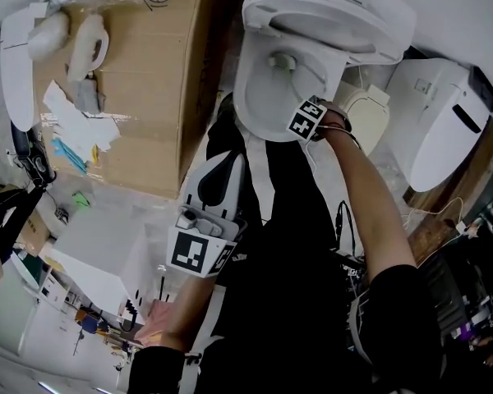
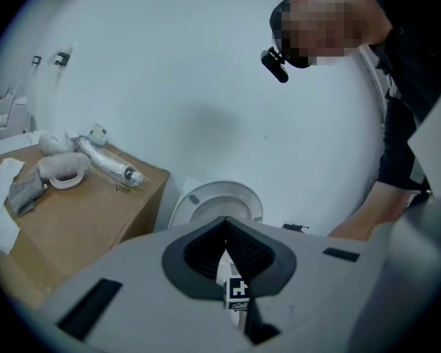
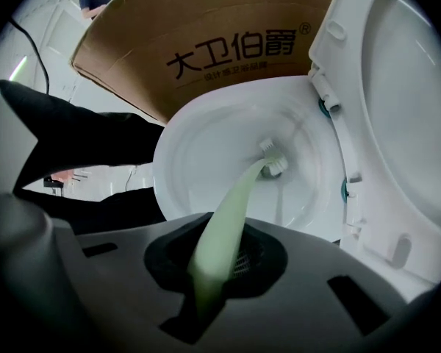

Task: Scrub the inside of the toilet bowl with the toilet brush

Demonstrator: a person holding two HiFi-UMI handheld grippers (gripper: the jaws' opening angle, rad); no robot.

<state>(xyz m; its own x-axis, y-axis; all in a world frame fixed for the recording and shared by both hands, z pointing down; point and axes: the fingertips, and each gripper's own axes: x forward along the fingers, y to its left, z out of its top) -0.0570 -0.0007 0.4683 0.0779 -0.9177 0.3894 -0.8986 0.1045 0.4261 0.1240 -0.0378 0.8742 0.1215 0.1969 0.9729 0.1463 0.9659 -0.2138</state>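
Observation:
The white toilet bowl (image 1: pixel 263 97) stands at the top of the head view with its lid (image 1: pixel 345 11) raised. My right gripper (image 1: pixel 302 109) hangs over the bowl's near rim, shut on the pale green handle of the toilet brush (image 3: pixel 231 212). The brush head (image 3: pixel 274 160) rests against the inner wall of the bowl (image 3: pixel 206 168), low down and near the back. My left gripper (image 1: pixel 220 171) is held back by the person's body, away from the bowl. Its jaws (image 2: pixel 226 234) are shut with nothing between them. The toilet (image 2: pixel 217 201) shows beyond them.
A large cardboard box (image 1: pixel 148 80) stands close against the toilet's left side, with wrapped white parts (image 2: pixel 66 164) and papers on top. More white toilet pieces (image 1: pixel 444 121) lie to the right. Cables run along the floor by the person's right arm (image 1: pixel 378 212).

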